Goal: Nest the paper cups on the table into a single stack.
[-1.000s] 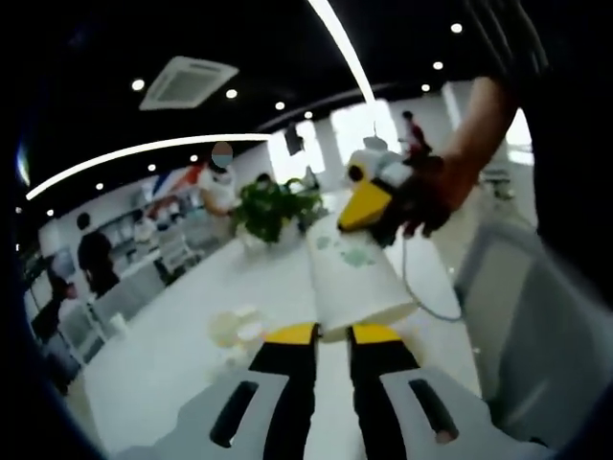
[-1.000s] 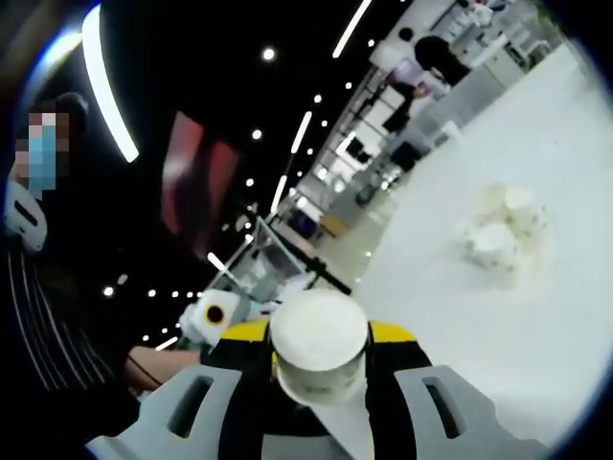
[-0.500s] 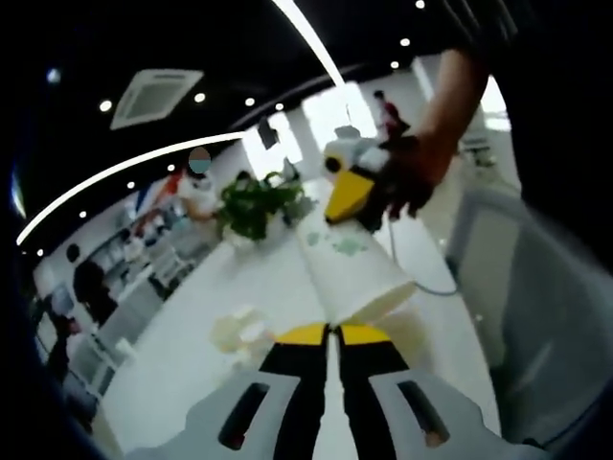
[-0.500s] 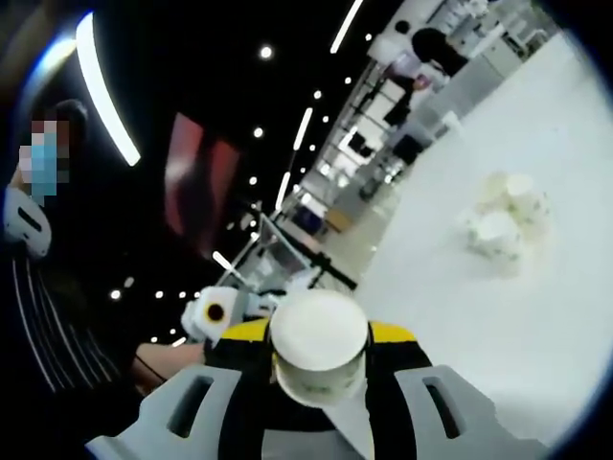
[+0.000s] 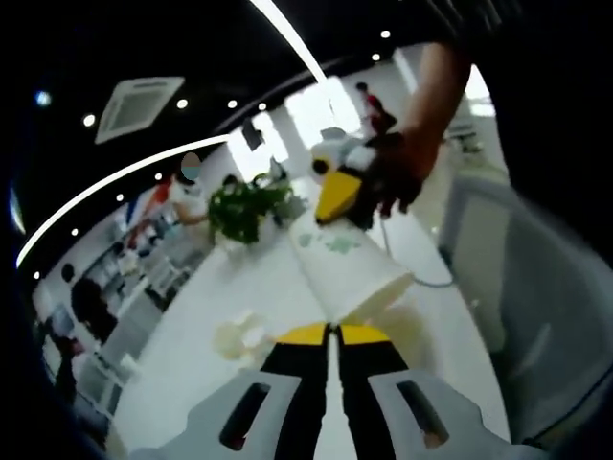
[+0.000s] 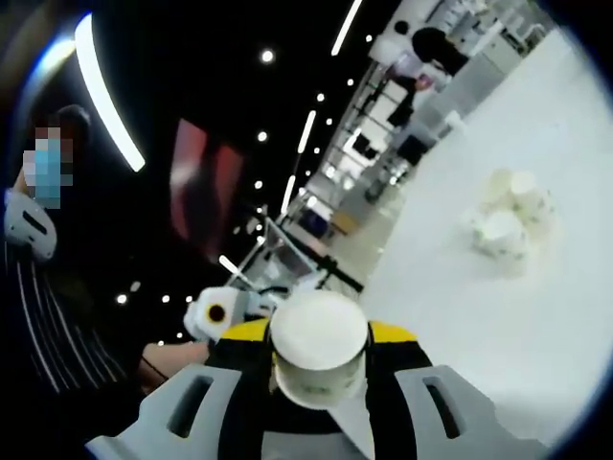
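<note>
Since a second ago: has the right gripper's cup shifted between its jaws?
No. In the right gripper view the paper cup sits at the same spot between the yellow-tipped jaws of the right gripper.

Matt paper cup (image 5: 347, 266), glossy table (image 6: 536, 287)

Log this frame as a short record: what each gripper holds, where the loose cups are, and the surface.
left gripper: jaws nearly together at the rim of the paper cup
right gripper: shut on the same paper cup, seen base-on; its yellow jaw tips at the cup's base in the left gripper view
loose cups: small cluster lying on the table
table: white
background: potted plant at the table's far end
stack state: loose cups not yet nested
</note>
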`<state>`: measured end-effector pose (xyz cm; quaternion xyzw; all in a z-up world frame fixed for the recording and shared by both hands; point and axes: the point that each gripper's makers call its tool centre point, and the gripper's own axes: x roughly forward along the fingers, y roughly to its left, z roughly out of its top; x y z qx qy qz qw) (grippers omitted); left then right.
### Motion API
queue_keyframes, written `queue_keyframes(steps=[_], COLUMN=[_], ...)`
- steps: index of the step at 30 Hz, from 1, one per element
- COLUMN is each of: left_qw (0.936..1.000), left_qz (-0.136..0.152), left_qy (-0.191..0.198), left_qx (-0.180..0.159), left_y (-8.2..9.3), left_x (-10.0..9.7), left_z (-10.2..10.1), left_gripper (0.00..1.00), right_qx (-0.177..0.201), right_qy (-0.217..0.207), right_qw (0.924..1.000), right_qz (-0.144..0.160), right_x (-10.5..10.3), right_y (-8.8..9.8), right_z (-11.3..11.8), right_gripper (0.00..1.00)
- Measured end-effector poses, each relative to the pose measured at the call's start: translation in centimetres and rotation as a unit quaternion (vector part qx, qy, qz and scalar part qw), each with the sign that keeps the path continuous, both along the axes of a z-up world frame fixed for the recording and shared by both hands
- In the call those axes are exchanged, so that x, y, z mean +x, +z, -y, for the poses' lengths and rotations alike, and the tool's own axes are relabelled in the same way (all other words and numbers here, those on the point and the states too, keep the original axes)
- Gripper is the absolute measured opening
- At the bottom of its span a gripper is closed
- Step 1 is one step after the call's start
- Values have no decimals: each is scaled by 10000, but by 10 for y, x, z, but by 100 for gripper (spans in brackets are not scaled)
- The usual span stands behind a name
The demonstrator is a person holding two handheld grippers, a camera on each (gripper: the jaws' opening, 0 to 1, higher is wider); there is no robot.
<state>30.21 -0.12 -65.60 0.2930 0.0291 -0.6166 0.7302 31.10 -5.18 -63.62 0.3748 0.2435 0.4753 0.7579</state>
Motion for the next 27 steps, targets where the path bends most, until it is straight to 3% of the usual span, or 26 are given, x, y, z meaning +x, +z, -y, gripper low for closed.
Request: queue_keyframes(steps=[10,13,20,24,26,27], left_qw=[9997,9994,9975,9964,9963,9956], left_qz=[-55,-154,-604,-693,-704,-846], left_qy=[-189,-245,-278,-421,-438,-369], left_qx=[144,183,223,239,226,131], left_y=[3,2,-4,-3,-3,-2], left_x=[-6,-9,-19,-27,-29,-30], left_z=[1,1,0,2,3,5], left_gripper=[0,0,1,0,0,0], right_qx=[27,-146,-309,-497,-525,-552], right_qy=[-20,-41,-3,214,253,190], right_qw=[9999,9992,9983,9969,9968,9965], right_qz=[164,380,499,579,544,606], right_x=[-2,-1,-2,-8,-9,-8], right_y=[6,5,2,-4,-7,-7], right_z=[0,2,2,2,1,2], right_gripper=[35,36,36,19,18,19])
